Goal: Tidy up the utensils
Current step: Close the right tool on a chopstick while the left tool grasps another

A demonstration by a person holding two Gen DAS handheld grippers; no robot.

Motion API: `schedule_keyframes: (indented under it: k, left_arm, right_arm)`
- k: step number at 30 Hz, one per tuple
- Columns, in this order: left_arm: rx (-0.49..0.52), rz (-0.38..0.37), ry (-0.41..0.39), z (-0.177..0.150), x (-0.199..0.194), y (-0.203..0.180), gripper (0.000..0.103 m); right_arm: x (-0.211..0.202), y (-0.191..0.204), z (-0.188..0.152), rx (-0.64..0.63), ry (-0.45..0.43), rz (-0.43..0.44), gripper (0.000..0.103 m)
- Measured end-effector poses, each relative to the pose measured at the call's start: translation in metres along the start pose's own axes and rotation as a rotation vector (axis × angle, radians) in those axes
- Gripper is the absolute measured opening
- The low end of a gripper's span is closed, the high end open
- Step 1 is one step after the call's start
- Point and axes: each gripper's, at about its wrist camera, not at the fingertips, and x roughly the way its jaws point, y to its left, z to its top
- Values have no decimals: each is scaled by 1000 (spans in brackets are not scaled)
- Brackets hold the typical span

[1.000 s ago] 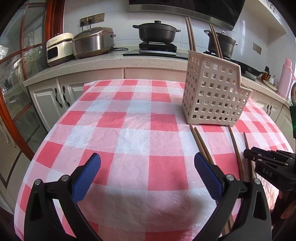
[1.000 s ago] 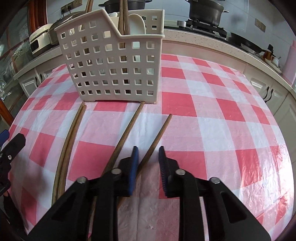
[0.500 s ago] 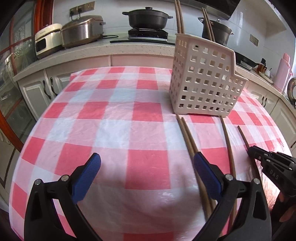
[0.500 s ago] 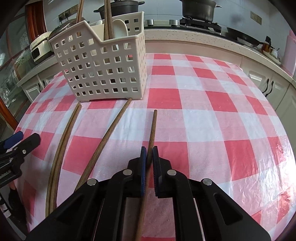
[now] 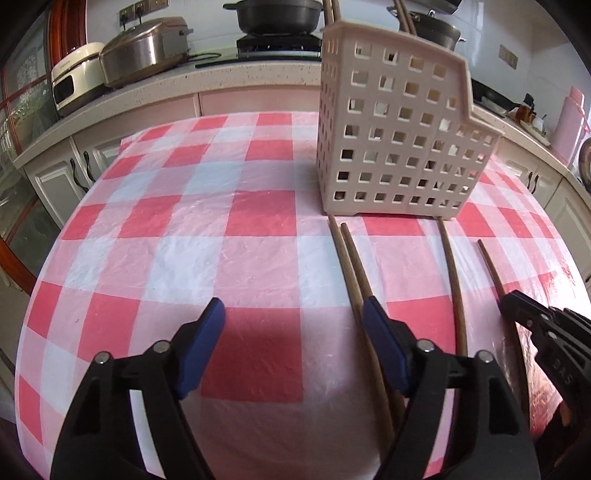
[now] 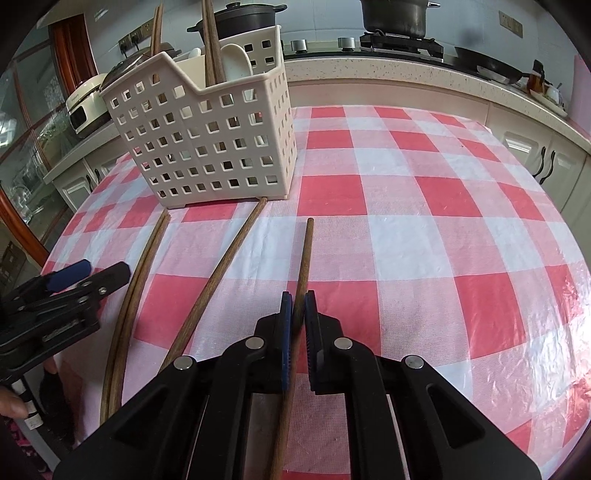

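A beige perforated utensil basket (image 5: pixel 399 147) (image 6: pixel 207 136) stands on the red-and-white checked tablecloth and holds upright wooden chopsticks and a white spoon (image 6: pixel 236 64). Several brown chopsticks lie in front of it: a pair (image 5: pixel 354 273) (image 6: pixel 138 280), a single one (image 5: pixel 452 273) (image 6: pixel 225 266), and one more (image 6: pixel 304 254). My right gripper (image 6: pixel 298 299) is shut on that last chopstick, its tip lifted off the cloth. My left gripper (image 5: pixel 293 314) is open and empty, its right finger beside the pair.
A kitchen counter runs behind the table with rice cookers (image 5: pixel 144 48), a black pot on the stove (image 5: pixel 277 16) and a pink bottle (image 5: pixel 570 118). Cabinets (image 6: pixel 543 158) stand below. The table edge curves down at the left and near sides.
My right gripper closed on the rightmost chopstick and began raising it. My left gripper moved right and forward toward the pair of chopsticks, still open.
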Motion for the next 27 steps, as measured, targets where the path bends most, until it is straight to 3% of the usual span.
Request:
schedule_keyframes:
  k: [11,13,15,18,21,27]
  left_arm:
    - [20,31,24,5,13,-12,66]
    - [27,22,21,6,13,-14,57]
    - [45,9,20,6,12,-18,39]
    - [77,-11,19,5,9,-26,22]
    - [99,-24,17,2,7,-29,14]
    - [90,-68,36,4,6,-24,13]
  right_arm:
    - [0,-6,0,34,0,50,8]
    - [0,-7,0,38,0,56,8]
    - [0,-7,0,41,0,61,8]
    - [0,-8,0,44,0,65,8]
    - [1,-6,0,31,3,53,8]
    - [7,-2,11,-31,43,32,8]
